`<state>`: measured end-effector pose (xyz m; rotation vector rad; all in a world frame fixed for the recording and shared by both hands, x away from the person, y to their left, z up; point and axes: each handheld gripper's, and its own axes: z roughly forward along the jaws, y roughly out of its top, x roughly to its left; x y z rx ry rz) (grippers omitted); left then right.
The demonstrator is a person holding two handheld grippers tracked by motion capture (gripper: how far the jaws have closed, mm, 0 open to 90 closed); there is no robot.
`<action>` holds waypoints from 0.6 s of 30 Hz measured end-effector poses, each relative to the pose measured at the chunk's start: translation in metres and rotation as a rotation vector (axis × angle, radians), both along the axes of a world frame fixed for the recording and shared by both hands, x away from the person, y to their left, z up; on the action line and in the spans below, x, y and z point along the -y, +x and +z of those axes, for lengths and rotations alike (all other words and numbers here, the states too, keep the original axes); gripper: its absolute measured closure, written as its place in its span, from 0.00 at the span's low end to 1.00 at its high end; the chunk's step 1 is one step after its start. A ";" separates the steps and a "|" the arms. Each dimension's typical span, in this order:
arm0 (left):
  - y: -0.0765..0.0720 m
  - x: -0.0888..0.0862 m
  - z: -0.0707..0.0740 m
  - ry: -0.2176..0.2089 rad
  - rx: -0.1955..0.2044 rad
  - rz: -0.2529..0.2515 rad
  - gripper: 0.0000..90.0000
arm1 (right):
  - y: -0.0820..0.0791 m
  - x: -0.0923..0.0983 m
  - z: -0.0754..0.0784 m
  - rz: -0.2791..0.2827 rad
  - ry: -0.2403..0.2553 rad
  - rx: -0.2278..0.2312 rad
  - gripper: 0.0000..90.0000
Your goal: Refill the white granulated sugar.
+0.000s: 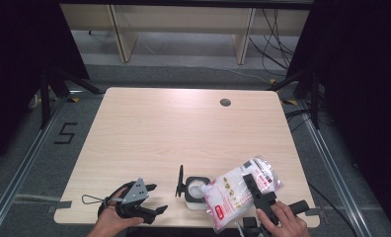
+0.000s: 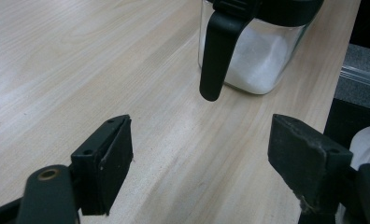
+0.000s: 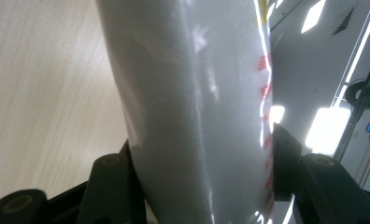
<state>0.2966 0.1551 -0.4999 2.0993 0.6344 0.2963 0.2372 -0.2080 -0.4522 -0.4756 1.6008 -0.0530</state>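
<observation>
Right claw (image 1: pixel 256 190) is gripping a white plastic bag (image 1: pixel 235 190) with red print, both jaws pressing against its sides as seen in the right gripper view (image 3: pixel 197 112). The bag is being held tilted, its lower corner hanging over the near edge of the counter (image 1: pixel 183 123) and its spout end leaning toward the jar (image 1: pixel 194 190). The person's right hand (image 1: pixel 282 222) is wrapping the claw's handle just off the near edge, to the right of the jar.

The jar is sitting on the counter near its front edge, touching or just beside the bag; exact contact cannot be told. It is a clear container with a black rim, holding white powder (image 2: pixel 260 60). Its black lid (image 1: pixel 179 181) is standing open on the jar's left side, and in the left gripper view a black lever (image 2: pixel 218 56) is hanging down the jar's front.

Left claw (image 1: pixel 151 200) is resting low at the counter's front edge, left of the jar and apart from it, jaws standing wide with nothing between them; bare wood is showing between the pads (image 2: pixel 113 158). The left hand (image 1: pixel 112 219) is holding it from below.
</observation>
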 end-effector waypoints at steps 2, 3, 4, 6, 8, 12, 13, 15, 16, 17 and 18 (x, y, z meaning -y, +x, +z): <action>0.000 0.000 0.000 0.000 0.000 0.001 0.24 | 0.000 0.000 0.000 0.001 -0.002 0.002 0.55; 0.000 0.000 0.000 0.000 -0.001 0.002 0.24 | 0.000 0.000 0.001 -0.003 -0.015 0.004 0.55; 0.000 0.000 0.000 0.000 -0.001 0.001 0.24 | 0.000 0.000 0.001 -0.003 -0.016 0.005 0.55; 0.000 0.000 0.000 0.001 0.000 0.001 0.24 | 0.000 -0.001 0.002 -0.004 -0.017 0.003 0.55; 0.000 0.000 0.000 0.000 0.000 0.001 0.24 | -0.001 0.000 0.001 -0.011 -0.003 0.006 0.55; 0.000 0.000 0.000 0.000 -0.001 0.001 0.24 | 0.000 0.000 0.002 -0.007 -0.014 0.003 0.55; 0.000 0.000 0.000 0.000 -0.001 0.002 0.24 | 0.000 0.000 0.001 -0.008 -0.012 0.004 0.55; 0.000 0.000 0.000 0.000 0.000 0.000 0.24 | -0.001 0.000 0.000 -0.016 0.006 -0.001 0.55; 0.000 0.000 0.000 -0.005 -0.002 0.001 0.24 | 0.000 -0.001 0.003 0.004 -0.033 0.009 0.55; 0.000 0.000 0.000 -0.005 -0.003 0.001 0.24 | 0.000 0.000 0.002 0.000 -0.019 0.009 0.55; 0.000 0.000 0.000 -0.005 -0.002 0.002 0.24 | -0.001 0.000 0.001 -0.010 -0.007 0.004 0.55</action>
